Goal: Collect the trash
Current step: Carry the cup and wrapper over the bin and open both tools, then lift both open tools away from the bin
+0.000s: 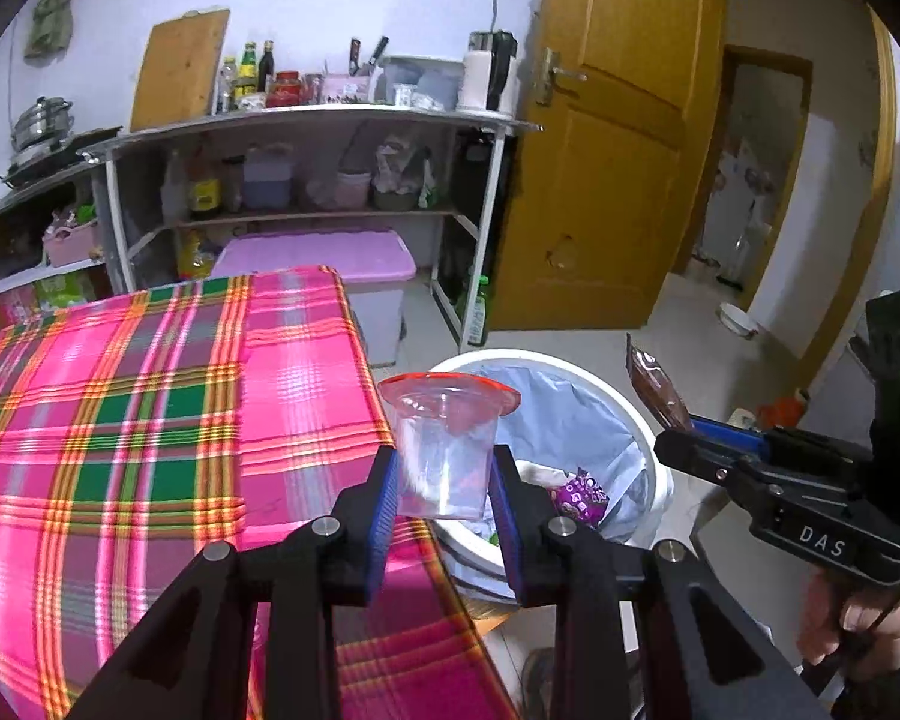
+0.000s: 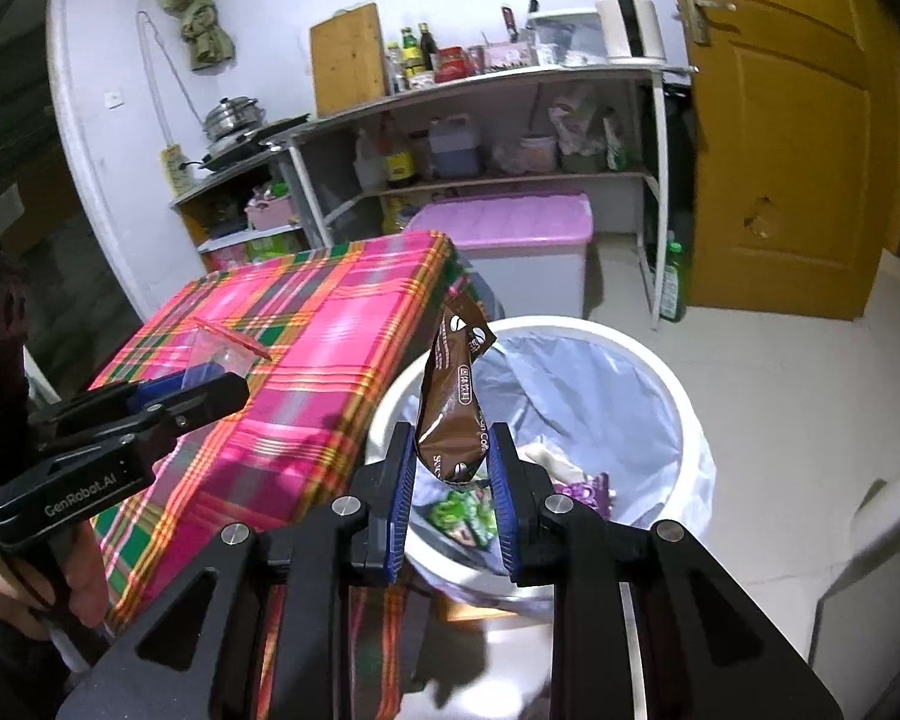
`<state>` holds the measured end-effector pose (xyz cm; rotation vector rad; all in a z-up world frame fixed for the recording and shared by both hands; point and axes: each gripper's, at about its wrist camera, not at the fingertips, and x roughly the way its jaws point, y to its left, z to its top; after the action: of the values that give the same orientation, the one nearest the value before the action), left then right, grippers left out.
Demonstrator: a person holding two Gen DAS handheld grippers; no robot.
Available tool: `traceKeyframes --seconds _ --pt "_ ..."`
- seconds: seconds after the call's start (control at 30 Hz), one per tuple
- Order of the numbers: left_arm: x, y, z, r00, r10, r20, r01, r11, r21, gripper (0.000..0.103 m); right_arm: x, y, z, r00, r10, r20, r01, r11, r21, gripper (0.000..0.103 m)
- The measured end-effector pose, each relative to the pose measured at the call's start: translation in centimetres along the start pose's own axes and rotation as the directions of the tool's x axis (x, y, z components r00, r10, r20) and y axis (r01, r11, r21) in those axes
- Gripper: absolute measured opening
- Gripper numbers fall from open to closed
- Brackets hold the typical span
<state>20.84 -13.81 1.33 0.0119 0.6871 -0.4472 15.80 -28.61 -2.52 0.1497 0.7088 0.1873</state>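
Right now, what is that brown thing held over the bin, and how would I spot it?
Find the white bin with its pale blue liner, standing beside the pink plaid table. Above its near rim, the right gripper pinches a brown sachet by its lower end, so it stands upright. It is the only dark, glossy brown wrapper; the left gripper holds a clear cup instead.

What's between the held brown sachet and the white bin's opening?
Nothing visible. The right gripper holds the brown coffee sachet above the white round bin, whose blue-lined mouth is open; only trash lies inside. The clear plastic cup, held separately in the left gripper, is beside the bin.
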Motion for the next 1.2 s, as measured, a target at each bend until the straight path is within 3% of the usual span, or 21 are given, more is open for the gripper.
traceKeyframes --seconds 0.73,0.87,1.2 --pt "10.4 -1.3 0.5 0.984 -0.060 -0.167 0.061 0.998 0.000 0.031 5.1 -4.2 -0.6 0.994 -0.034 -0.104 0.041 0.997 0.065 0.027" --pt "10.9 -1.1 0.5 0.981 -0.074 -0.178 0.073 0.997 -0.013 0.038 5.1 -4.5 -0.7 0.994 -0.038 -0.107 0.046 0.996 0.071 0.027" --pt "7.6 -1.0 0.5 0.989 -0.087 -0.121 0.085 0.996 -0.021 0.038 2.1 -3.0 -0.8 0.998 -0.041 -0.053 0.044 0.997 0.058 0.027"
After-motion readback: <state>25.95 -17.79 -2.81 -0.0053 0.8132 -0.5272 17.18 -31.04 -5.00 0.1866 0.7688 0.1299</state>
